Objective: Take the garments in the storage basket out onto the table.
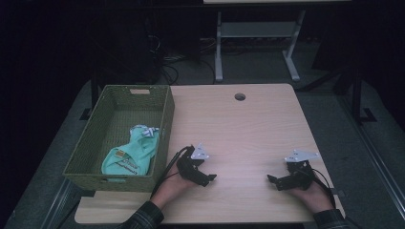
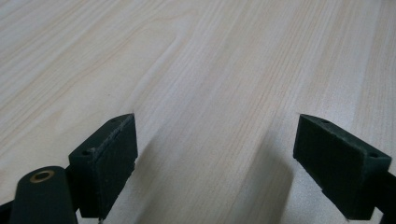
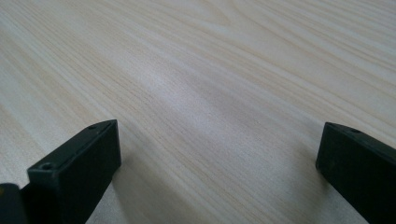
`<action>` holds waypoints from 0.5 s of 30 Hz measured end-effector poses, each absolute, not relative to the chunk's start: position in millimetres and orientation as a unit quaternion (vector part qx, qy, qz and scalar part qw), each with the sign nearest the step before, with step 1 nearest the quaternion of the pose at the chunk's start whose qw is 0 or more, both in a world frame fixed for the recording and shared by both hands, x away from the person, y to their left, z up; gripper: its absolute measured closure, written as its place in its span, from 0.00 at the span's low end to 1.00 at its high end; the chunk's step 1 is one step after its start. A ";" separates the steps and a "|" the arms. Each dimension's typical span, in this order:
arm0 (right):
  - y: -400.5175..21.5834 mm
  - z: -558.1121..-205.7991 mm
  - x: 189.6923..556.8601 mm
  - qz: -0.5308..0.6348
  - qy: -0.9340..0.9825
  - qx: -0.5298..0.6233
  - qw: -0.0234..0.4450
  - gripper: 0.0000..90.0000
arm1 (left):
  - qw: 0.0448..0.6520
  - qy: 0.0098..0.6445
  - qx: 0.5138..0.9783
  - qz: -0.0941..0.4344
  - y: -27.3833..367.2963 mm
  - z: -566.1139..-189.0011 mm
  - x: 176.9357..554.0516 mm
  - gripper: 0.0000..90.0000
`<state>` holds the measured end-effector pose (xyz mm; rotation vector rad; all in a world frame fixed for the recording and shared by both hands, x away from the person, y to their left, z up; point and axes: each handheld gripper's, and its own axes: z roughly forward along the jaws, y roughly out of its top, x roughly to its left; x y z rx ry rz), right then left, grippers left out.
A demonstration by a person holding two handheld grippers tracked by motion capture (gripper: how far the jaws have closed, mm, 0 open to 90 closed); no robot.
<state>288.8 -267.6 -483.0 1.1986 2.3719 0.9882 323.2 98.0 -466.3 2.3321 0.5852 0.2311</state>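
Nearest the high camera, at the desk's (image 1: 248, 119) front edge: two sleeved forearms, left gripper (image 1: 206, 179) close to the front left, right gripper (image 1: 273, 182) near the front right, both low over bare wood and well apart from each other. At the left edge, a green woven basket (image 1: 165, 125), with a mint-green garment (image 1: 131, 155) crumpled in its near half, against the wall closest to the left gripper. Judged as the resting step, garment already binned. Best done by keeping both tools clear of the basket wall and cables off its rim, jaws left wide, hands steady on the desk.

Left gripper view: two black pads (image 2: 109, 161) spread wide, nothing between, wood grain running away beneath.

Right gripper view: same again, pads (image 3: 81, 170) far apart, empty, close above the desk.

If more tucking is wanted, best approached from above by the left gripper, over the near wall, pinching a fold rather than dragging.
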 end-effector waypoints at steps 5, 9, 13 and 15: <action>-267.3 -483.0 288.7 0.346 0.826 0.418 0.152 0.00 | 0.354 0.230 0.902 0.091 100.4 -465.4 323.2 0.14; -267.3 -483.0 288.7 0.346 0.827 0.418 0.152 0.00 | 0.360 0.233 0.899 0.090 101.8 -462.5 324.0 0.14; -267.3 -483.0 288.7 0.345 0.827 0.417 0.152 0.00 | 0.361 0.236 0.898 0.087 102.0 -462.2 324.1 0.14; -267.3 -483.0 288.7 0.345 0.827 0.417 0.152 0.00 | 0.361 0.240 0.897 0.083 101.6 -461.8 324.0 0.14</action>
